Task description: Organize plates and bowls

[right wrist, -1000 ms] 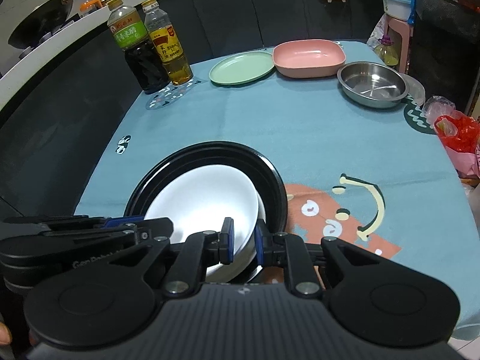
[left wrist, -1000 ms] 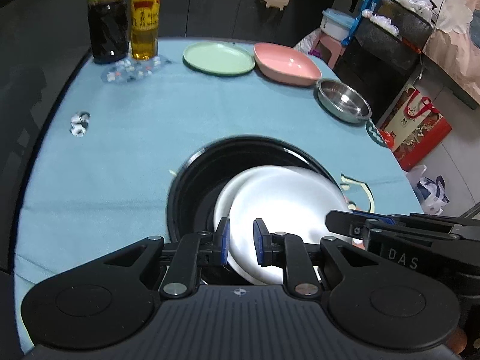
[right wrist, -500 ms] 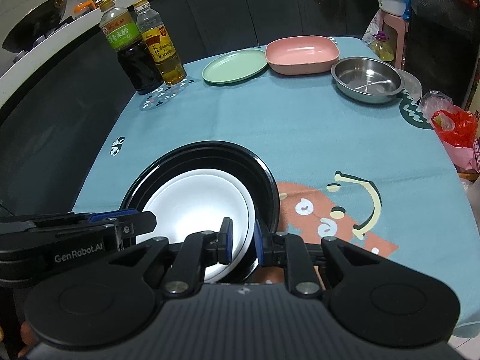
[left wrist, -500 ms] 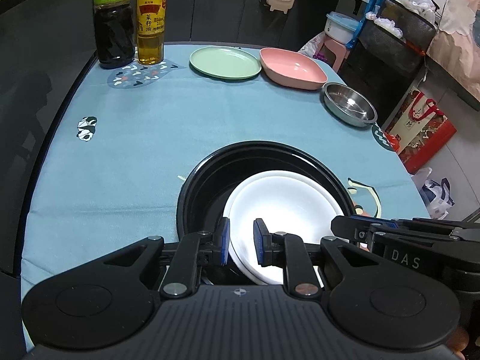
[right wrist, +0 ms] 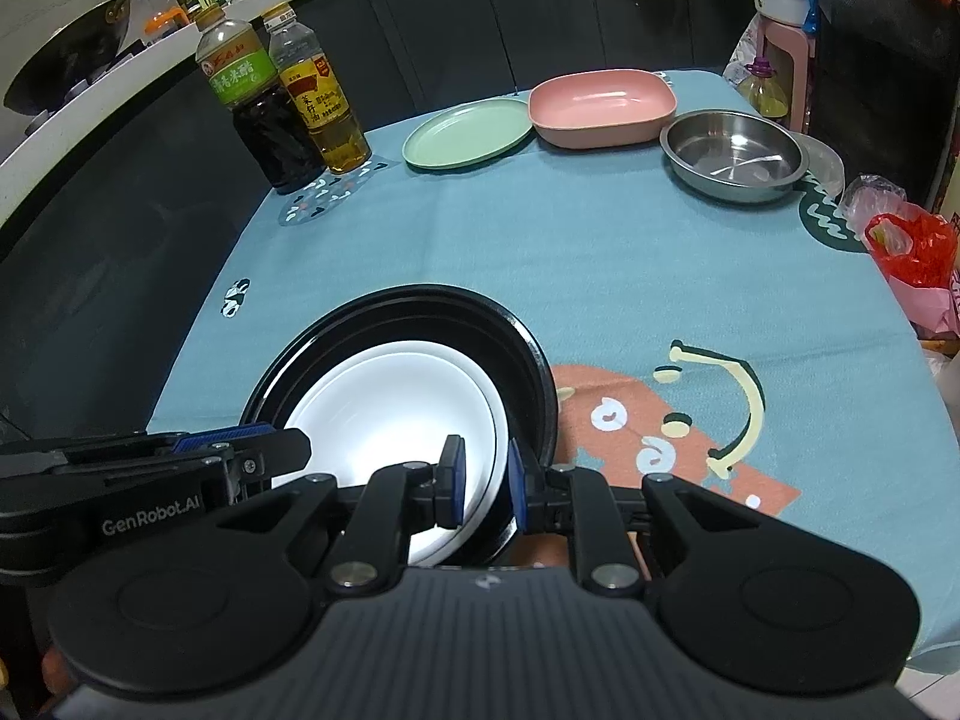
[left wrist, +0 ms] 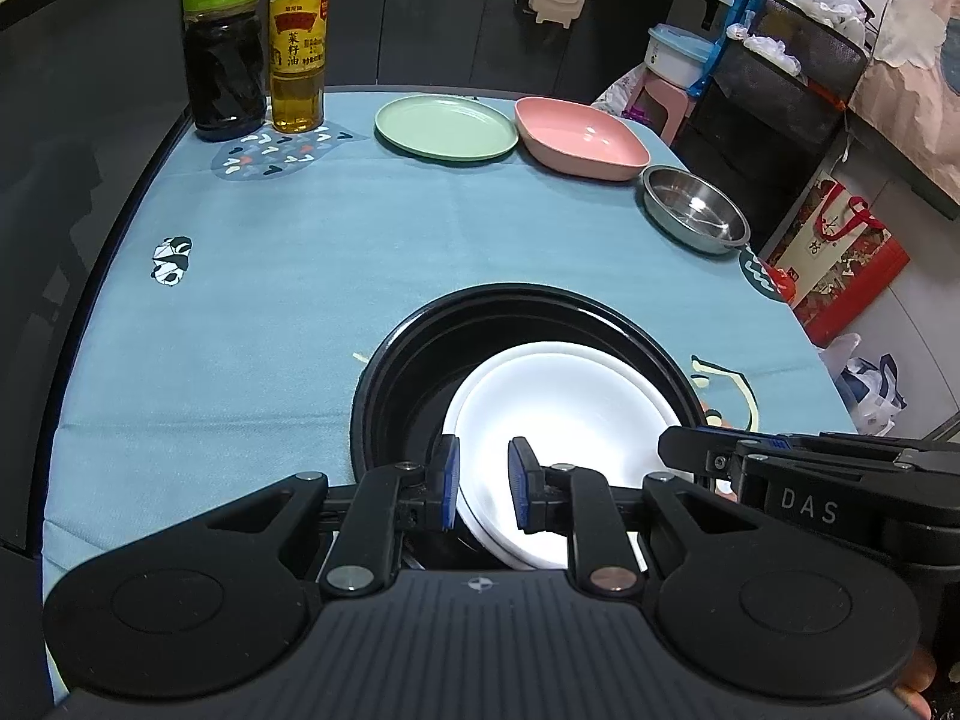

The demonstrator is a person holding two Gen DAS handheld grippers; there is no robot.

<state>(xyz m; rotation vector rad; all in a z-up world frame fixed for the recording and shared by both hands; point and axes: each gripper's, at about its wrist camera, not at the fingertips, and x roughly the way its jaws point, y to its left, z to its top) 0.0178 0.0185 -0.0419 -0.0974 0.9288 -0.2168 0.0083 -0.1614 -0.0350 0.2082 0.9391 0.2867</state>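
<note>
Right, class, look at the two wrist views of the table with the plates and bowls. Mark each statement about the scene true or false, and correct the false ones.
1. White plates lie inside the black dish. True.
2. The green plate is stacked on the pink dish. False: it lies flat on the blue tablecloth beside the pink dish.
3. The steel bowl holds food. False: it looks empty.
4. Two bottles stand at the far side of the table, left of the green plate. True.
5. The left gripper and right gripper are both at the near edge of the black dish. True.
</note>
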